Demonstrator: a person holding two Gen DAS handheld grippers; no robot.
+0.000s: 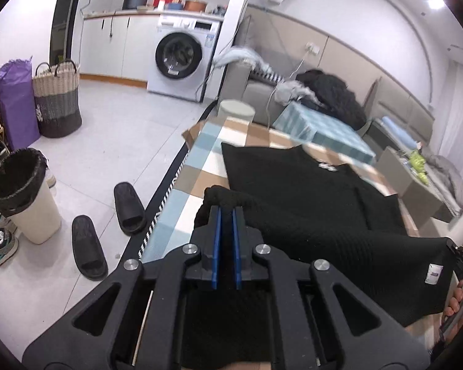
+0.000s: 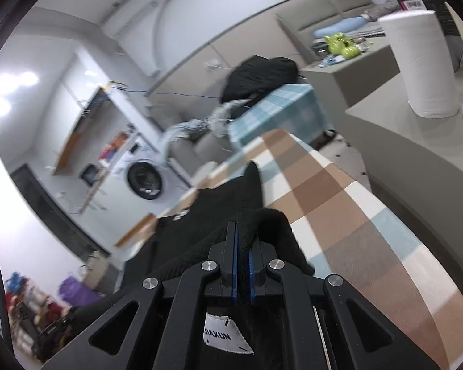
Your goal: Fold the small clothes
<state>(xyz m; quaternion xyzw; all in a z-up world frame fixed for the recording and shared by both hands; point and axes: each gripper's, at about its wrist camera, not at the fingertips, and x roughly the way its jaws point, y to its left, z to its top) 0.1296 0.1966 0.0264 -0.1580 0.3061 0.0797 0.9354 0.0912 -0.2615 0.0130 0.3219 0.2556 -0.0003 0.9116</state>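
Ahead and to the left of the claw, a white washing machine (image 1: 179, 61) stands against white cabinets (image 1: 114, 46) under a cluttered counter. The floor (image 1: 108, 141) is pale grey tile. Far left, a woven laundry basket (image 1: 57, 98) sits beside a purple bag (image 1: 17, 104); nearer, a bin (image 1: 24, 191) with a black liner and two black slippers (image 1: 108, 228). Ahead and right, a grey sofa (image 1: 262, 98) runs along a padded beige wall (image 1: 370, 71). Ceiling lights (image 1: 436, 1) glare at upper right.

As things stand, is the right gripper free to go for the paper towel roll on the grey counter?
Probably not: the right gripper is shut on the black garment, so it would have to let go first. The paper towel roll stands unobstructed.
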